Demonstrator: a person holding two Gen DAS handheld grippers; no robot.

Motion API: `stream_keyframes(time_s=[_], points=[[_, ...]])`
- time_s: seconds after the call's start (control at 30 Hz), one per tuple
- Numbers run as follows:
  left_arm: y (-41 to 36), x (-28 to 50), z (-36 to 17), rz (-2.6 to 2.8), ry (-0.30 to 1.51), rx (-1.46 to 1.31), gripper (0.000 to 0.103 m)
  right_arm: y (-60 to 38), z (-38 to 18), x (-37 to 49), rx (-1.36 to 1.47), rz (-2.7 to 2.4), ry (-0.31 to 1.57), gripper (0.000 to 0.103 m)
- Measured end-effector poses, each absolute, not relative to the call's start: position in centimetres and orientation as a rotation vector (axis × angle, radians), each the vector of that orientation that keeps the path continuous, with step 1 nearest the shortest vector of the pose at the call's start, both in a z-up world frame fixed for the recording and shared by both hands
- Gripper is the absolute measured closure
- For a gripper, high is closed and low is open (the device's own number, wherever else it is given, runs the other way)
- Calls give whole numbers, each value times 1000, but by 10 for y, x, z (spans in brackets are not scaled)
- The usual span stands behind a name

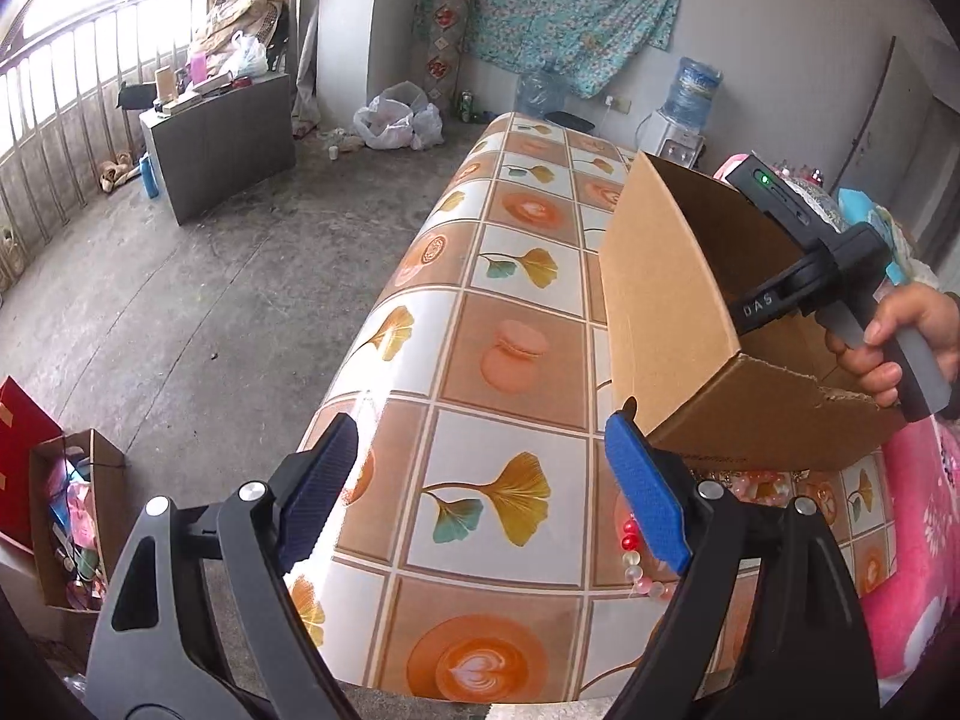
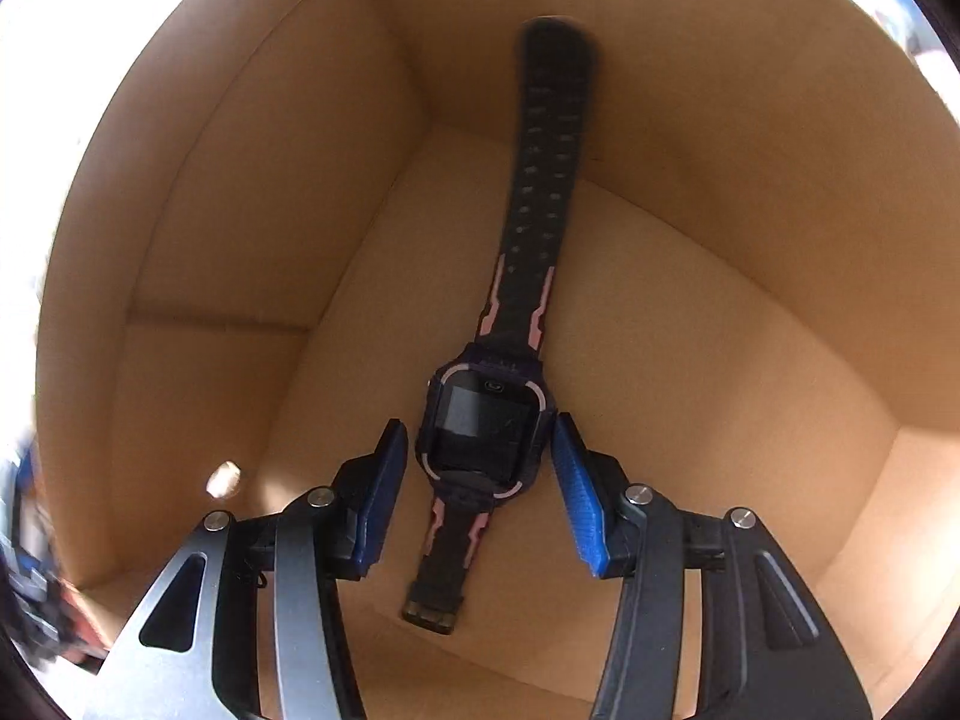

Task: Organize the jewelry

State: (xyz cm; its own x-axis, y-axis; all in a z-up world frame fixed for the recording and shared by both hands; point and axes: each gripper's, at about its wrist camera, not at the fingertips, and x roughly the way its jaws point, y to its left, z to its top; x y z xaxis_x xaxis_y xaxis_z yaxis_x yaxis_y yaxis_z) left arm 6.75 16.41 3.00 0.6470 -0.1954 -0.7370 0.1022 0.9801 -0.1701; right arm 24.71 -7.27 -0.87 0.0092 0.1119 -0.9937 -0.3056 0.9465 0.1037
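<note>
Right tool (image 2: 480, 468) is sitting released around the watch (image 2: 486, 420) in the box (image 2: 210, 240); left tool (image 1: 480, 480), released, next needs the beads (image 1: 636, 546), lower right.

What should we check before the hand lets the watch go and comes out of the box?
1. Watch inside the cardboard box: ok.
2. Right gripper pads off the watch: cannot tell; a small gap shows on each side, and the watch looks hanging or resting.
3. Long strap clear of the fingers: ok, it runs away toward the far corner.
4. Box floor under the watch bare: ok.
5. Left gripper free for the next piece: ok, open over the tablecloth, nothing between its pads.
6. Bead bracelet still waiting outside the box: ok.
</note>
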Motion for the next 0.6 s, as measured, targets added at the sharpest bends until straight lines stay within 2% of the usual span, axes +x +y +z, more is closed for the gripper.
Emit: stream_keyframes(time_s=[0.2, 0.43, 0.6], points=[[163, 68, 29, -169, 842, -104, 23, -58, -9, 234, -391, 395, 1557, 55], [174, 68, 25, -159, 845, -111, 23, -96, -1, 236, -547, 290, 1550, 55], [175, 70, 23, -157, 850, -125, 23, -121, 14, 247, -484, 176, 1512, 55]])
